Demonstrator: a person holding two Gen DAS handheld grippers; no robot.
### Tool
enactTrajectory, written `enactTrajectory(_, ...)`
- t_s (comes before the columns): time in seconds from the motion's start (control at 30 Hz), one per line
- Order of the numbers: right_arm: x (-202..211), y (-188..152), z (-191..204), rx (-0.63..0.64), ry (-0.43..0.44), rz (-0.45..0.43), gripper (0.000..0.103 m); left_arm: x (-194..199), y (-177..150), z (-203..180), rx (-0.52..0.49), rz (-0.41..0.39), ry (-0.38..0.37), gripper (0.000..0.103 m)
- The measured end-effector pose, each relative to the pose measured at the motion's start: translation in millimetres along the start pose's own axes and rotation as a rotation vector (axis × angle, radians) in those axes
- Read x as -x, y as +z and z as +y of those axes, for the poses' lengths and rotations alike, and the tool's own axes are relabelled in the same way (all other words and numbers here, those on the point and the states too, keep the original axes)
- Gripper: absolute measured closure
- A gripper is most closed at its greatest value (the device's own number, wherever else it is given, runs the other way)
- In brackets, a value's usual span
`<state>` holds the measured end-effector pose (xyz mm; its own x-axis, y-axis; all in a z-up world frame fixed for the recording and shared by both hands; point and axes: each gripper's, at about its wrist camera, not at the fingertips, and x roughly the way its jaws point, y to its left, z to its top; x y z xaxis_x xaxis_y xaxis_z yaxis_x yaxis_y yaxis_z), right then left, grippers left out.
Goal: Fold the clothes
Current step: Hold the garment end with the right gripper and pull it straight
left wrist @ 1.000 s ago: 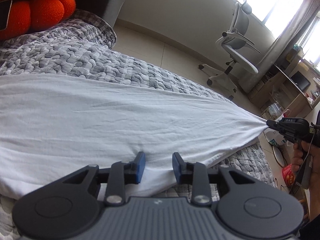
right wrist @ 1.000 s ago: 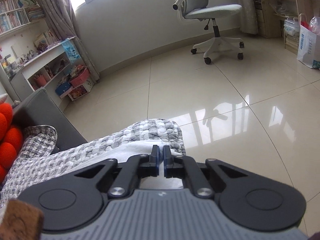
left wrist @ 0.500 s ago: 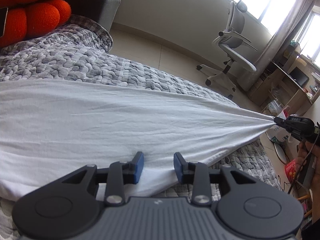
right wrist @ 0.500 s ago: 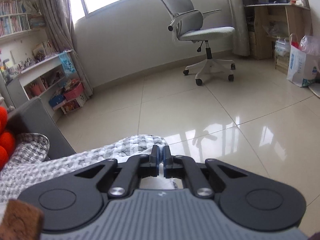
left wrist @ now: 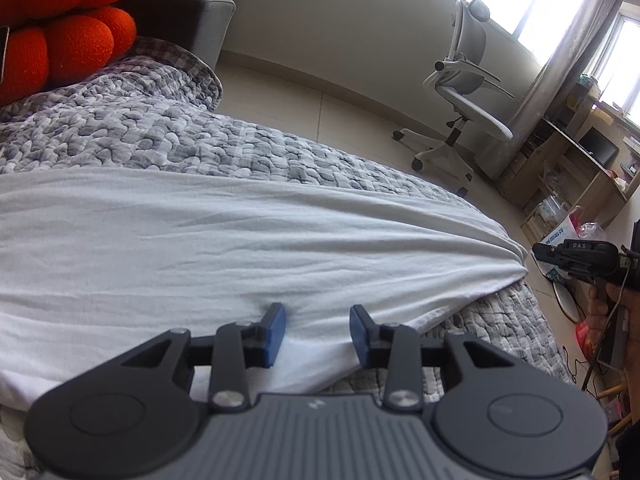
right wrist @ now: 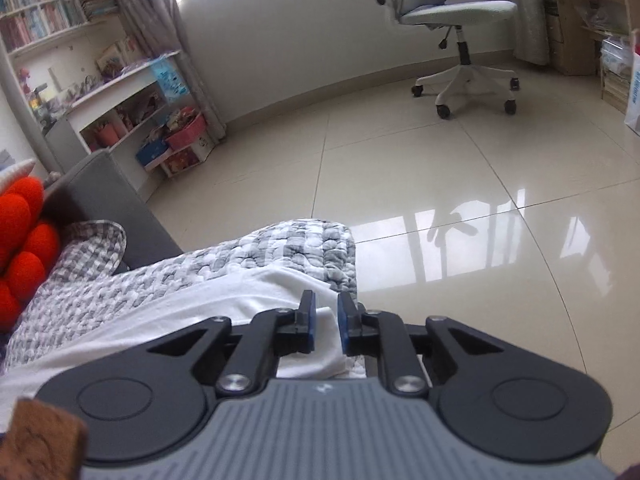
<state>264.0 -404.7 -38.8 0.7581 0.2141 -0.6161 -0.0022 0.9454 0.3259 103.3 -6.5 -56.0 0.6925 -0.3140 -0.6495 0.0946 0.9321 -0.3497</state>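
Observation:
A white garment (left wrist: 240, 240) lies spread flat across a grey pebble-pattern quilt (left wrist: 160, 140). My left gripper (left wrist: 316, 330) hovers open just over its near edge, blue pads apart with cloth showing between them. In the left wrist view my right gripper (left wrist: 538, 250) hangs past the garment's right end, a small gap away from the cloth. In the right wrist view that gripper (right wrist: 325, 326) stands open over the garment's corner (right wrist: 256, 308), nothing pinched between its blue pads.
An orange bobbled cushion (left wrist: 60, 36) leans on a dark grey sofa arm (left wrist: 184, 12) at the far left. A grey office chair (right wrist: 456, 20) stands on the glossy tiled floor (right wrist: 440, 200). Shelves (right wrist: 120, 120) and a wooden desk (left wrist: 568, 168) line the walls.
The right gripper has opened and let go of the garment's end; the cloth, pulled taut before, has dropped and settled onto the quilt. The left gripper stays open near the front edge.

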Motion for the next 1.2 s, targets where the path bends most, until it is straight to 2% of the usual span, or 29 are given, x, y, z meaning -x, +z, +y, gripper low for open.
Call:
enactTrajectory(0.03, -5, 2, 4, 0.031, 0.004, 0.019, 0.069, 0, 0, 0, 0.001, -0.002, 0.000, 0.066)
enactTrajectory(0.1, -15, 1, 9, 0.067, 0.013, 0.041, 0.050, -1, 1, 0, 0.001, -0.003, -0.001, 0.066)
enactTrajectory(0.3, -28, 3, 9, 0.045, 0.080, 0.060, 0.050, -1, 1, -1, 0.002, -0.009, -0.003, 0.066)
enactTrajectory(0.37, -27, 9, 11, 0.084, 0.067, 0.042, 0.052, -2, 1, -2, 0.001, -0.011, -0.001, 0.066)
enactTrajectory(0.43, -31, 14, 10, 0.099, 0.102, 0.070, 0.063, -3, 2, -2, -0.002, -0.012, 0.001, 0.066)
enactTrajectory(0.5, -39, 13, 15, 0.134, 0.114, 0.111, 0.067, -4, 2, -4, -0.011, -0.014, 0.006, 0.066)
enactTrajectory(0.57, -39, 12, 20, 0.170, 0.118, 0.120, 0.080, -4, 2, -6, -0.030, -0.015, 0.014, 0.066)
enactTrajectory(0.6, -36, 12, 22, 0.191, 0.119, 0.115, 0.096, -4, 1, -8, -0.041, -0.016, 0.020, 0.066)
enactTrajectory(0.63, -33, 13, 25, 0.211, 0.120, 0.110, 0.101, -4, 1, -9, -0.054, -0.017, 0.026, 0.066)
enactTrajectory(0.8, -27, 14, 41, 0.360, 0.041, 0.048, 0.102, -5, 1, -11, -0.071, -0.021, 0.040, 0.066)
enactTrajectory(0.87, -25, 15, 48, 0.412, 0.009, -0.004, 0.102, -4, 1, -11, -0.070, -0.023, 0.041, 0.066)
enactTrajectory(1.2, -72, 6, 64, 0.496, -0.178, -0.003, 0.102, -3, 1, -15, -0.080, -0.049, 0.065, 0.066)
